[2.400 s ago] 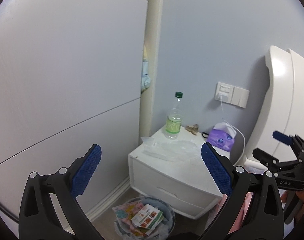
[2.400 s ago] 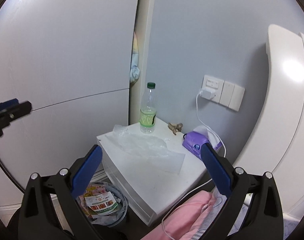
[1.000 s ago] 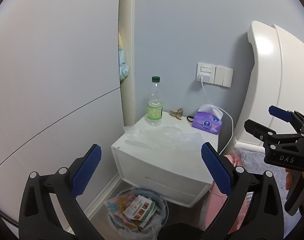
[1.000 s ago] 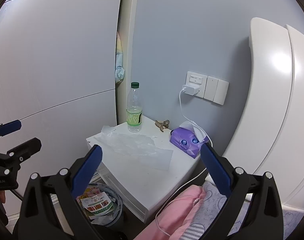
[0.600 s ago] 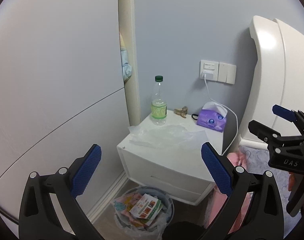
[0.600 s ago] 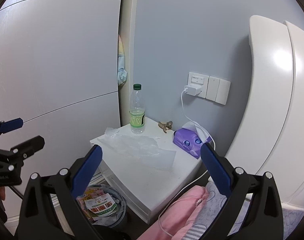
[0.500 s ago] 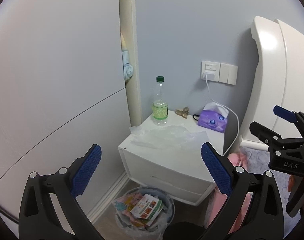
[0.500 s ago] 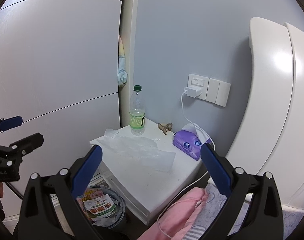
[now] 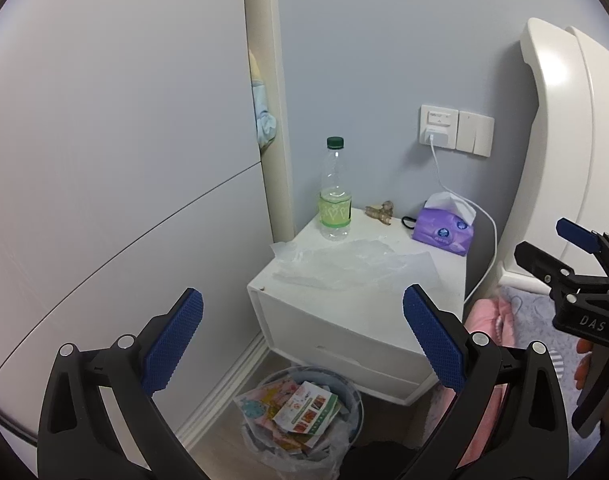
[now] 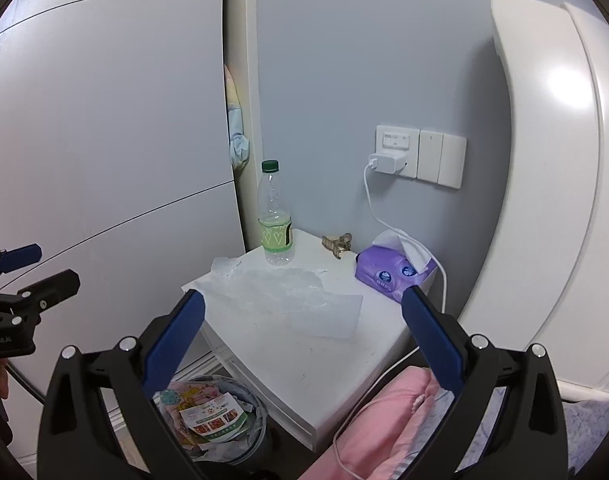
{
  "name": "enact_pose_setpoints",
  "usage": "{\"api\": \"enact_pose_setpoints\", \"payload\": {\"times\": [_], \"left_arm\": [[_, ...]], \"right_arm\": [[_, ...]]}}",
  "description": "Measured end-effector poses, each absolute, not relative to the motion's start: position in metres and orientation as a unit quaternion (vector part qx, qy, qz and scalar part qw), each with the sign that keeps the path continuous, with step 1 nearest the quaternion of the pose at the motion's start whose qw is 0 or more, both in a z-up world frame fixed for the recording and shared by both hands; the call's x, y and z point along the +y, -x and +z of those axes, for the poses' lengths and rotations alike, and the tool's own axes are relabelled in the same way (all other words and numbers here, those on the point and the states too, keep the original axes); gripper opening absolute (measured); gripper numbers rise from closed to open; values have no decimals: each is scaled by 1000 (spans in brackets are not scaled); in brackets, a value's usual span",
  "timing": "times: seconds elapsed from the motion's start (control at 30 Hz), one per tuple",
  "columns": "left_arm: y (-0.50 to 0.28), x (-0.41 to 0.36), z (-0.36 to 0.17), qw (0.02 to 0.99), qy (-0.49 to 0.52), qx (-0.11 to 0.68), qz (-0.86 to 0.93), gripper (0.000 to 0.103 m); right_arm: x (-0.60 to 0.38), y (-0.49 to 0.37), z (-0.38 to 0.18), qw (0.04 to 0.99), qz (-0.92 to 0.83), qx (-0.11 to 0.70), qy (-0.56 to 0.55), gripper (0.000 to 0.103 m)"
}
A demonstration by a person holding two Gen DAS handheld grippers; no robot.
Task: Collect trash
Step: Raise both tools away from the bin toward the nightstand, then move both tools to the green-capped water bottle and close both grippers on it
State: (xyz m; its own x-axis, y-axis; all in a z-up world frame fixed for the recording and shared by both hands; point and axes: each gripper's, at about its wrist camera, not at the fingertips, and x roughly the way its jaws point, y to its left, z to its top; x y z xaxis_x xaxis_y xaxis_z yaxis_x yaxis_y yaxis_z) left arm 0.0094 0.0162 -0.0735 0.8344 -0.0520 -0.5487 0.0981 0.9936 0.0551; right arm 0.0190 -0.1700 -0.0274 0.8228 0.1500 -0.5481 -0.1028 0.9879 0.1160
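Observation:
A clear plastic wrapper (image 9: pixel 344 266) lies flat on the white nightstand (image 9: pixel 356 320); it also shows in the right wrist view (image 10: pixel 288 296). A clear bottle with a green cap and label (image 9: pixel 335 192) (image 10: pixel 275 220) stands behind it. A small brown scrap (image 9: pixel 380 213) (image 10: pixel 337 243) lies near the wall. A bin lined with a plastic bag (image 9: pixel 304 416) (image 10: pixel 212 416) holds paper packaging on the floor beside the nightstand. My left gripper (image 9: pixel 302 340) is open and empty, short of the nightstand. My right gripper (image 10: pixel 302 328) is open and empty above the nightstand's front edge.
A purple tissue pack (image 9: pixel 443 232) (image 10: pixel 392 270) sits at the nightstand's back right. A white charger cable (image 10: pixel 388 224) runs from the wall socket (image 10: pixel 396 152) down to pink bedding (image 10: pixel 388 428). A white headboard (image 10: pixel 544 200) stands right, wardrobe panels (image 9: pixel 124 160) left.
Both grippers have drifted slightly closer to the nightstand and stay open. Nothing on the nightstand has moved.

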Motion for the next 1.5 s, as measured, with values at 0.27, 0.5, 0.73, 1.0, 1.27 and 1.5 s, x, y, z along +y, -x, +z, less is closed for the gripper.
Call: {"api": "enact_pose_setpoints", "payload": {"times": [0.27,0.5,0.73,1.0,1.27,1.5], "left_arm": [[-45,19,-84,957,-47,278,-64,97],[-99,13,-99,955,-53,276,-91,97],[-170,9,-127,951,-61,266,-145,97],[-243,3,-171,942,-53,266,-200,97],[-304,2,-208,935,-64,260,-233,97],[-348,3,-223,919,-55,270,-281,93]], "right_arm": [[-170,-50,-30,955,90,282,-25,96],[-163,-110,-41,947,137,290,-26,96],[-156,-179,-60,947,159,278,-14,96],[-143,-255,-91,943,175,284,-18,96],[-129,-313,-126,932,205,297,-32,96],[-125,-348,-142,926,219,306,-36,96]]}}
